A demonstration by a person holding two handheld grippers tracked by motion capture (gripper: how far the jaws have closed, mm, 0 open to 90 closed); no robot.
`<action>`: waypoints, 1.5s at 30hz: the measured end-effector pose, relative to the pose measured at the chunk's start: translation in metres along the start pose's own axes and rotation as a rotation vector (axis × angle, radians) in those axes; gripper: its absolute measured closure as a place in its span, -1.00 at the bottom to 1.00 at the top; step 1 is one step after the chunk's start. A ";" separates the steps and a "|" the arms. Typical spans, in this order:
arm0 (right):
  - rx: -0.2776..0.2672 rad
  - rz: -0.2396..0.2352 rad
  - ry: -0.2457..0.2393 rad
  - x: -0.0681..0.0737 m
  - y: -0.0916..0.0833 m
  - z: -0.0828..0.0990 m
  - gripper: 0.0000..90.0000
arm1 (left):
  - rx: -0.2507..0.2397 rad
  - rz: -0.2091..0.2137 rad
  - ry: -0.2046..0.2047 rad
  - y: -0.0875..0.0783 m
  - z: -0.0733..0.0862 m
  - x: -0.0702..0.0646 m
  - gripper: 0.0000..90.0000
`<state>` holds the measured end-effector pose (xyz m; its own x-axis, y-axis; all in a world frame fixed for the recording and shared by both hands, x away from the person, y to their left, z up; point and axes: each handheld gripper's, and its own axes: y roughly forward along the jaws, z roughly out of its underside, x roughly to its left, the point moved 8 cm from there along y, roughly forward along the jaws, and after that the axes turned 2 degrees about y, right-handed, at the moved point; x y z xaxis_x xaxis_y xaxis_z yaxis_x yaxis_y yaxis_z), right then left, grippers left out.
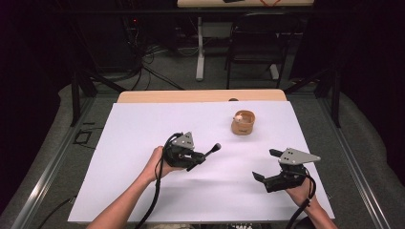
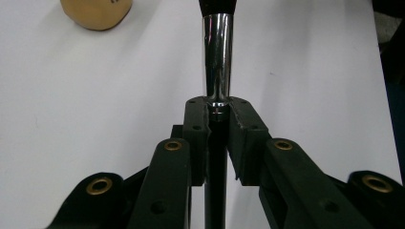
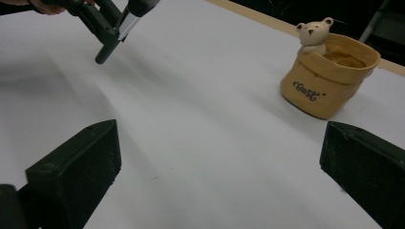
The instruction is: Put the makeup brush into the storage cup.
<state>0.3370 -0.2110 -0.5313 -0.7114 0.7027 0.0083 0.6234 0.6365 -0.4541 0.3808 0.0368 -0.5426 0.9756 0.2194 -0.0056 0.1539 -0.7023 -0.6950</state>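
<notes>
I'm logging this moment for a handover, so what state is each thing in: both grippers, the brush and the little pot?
left gripper: shut on the brush, held above the sheet.
brush: clamped at its chrome ferrule between the jaws, black handle trailing behind them.
right gripper: open, nothing between its jaws.
pot: upright on the sheet, open at the top, bear figure on its rim; contents cannot be told.

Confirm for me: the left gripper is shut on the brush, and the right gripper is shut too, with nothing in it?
Not quite. The left gripper is shut on the brush, but the right gripper is open, its jaws wide apart with nothing between them, as the right gripper view shows.
</notes>
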 end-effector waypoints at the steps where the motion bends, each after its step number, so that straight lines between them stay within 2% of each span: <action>1: 0.000 0.000 0.000 0.000 0.000 0.000 -1.00 | -0.011 -0.001 -0.009 0.001 -0.001 0.000 0.74; 4: -0.013 0.009 0.016 -0.002 0.001 -0.004 -1.00 | -0.043 -0.030 -0.020 0.006 -0.004 0.002 0.75; 11: -0.016 0.005 0.018 0.000 0.004 -0.008 -1.00 | -0.078 -0.035 -0.051 0.017 -0.007 0.002 0.75; 18: -0.012 -0.028 0.040 0.004 0.014 -0.016 -1.00 | -0.138 -0.069 -0.068 0.017 -0.014 0.006 0.75; 22: -0.034 -0.043 0.055 0.007 0.017 -0.024 -1.00 | -0.187 -0.084 -0.090 0.016 -0.020 0.005 0.75; 24: -0.043 -0.057 0.063 0.009 0.019 -0.028 -1.00 | -0.190 -0.089 -0.091 0.016 -0.021 0.005 0.75; 26: -0.046 -0.061 0.059 0.011 0.022 -0.031 -1.00 | -0.215 -0.091 -0.095 0.018 -0.026 0.004 0.75; 30: -0.050 -0.082 0.051 0.016 0.029 -0.036 -1.00 | -0.237 -0.089 -0.091 0.021 -0.030 0.002 0.75; 35: -0.046 -0.076 0.045 0.017 0.032 -0.037 -1.00 | -0.263 -0.095 -0.092 0.023 -0.032 0.001 0.75; 40: -0.046 -0.069 0.050 0.013 0.030 -0.034 -1.00 | -0.334 -0.110 -0.114 0.024 -0.036 0.002 0.75; 42: -0.044 -0.073 0.045 0.014 0.030 -0.034 -1.00 | -0.343 -0.115 -0.115 0.024 -0.037 0.002 0.75; 43: -0.044 -0.073 0.045 0.014 0.030 -0.034 -1.00 | -0.362 -0.113 -0.112 0.024 -0.037 0.002 0.75; 44: -0.056 -0.078 0.038 0.015 0.030 -0.036 -1.00 | -0.385 -0.118 -0.132 0.025 -0.038 0.003 0.75; 45: -0.056 -0.078 0.038 0.015 0.030 -0.036 -1.00 | -0.385 -0.118 -0.132 0.025 -0.038 0.003 0.75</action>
<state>0.3561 -0.1700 -0.5126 -0.7464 0.6611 0.0764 0.5842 0.7059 -0.4006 0.3933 -0.0058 -0.5333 0.9231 0.3811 -0.0515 0.3353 -0.8632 -0.3773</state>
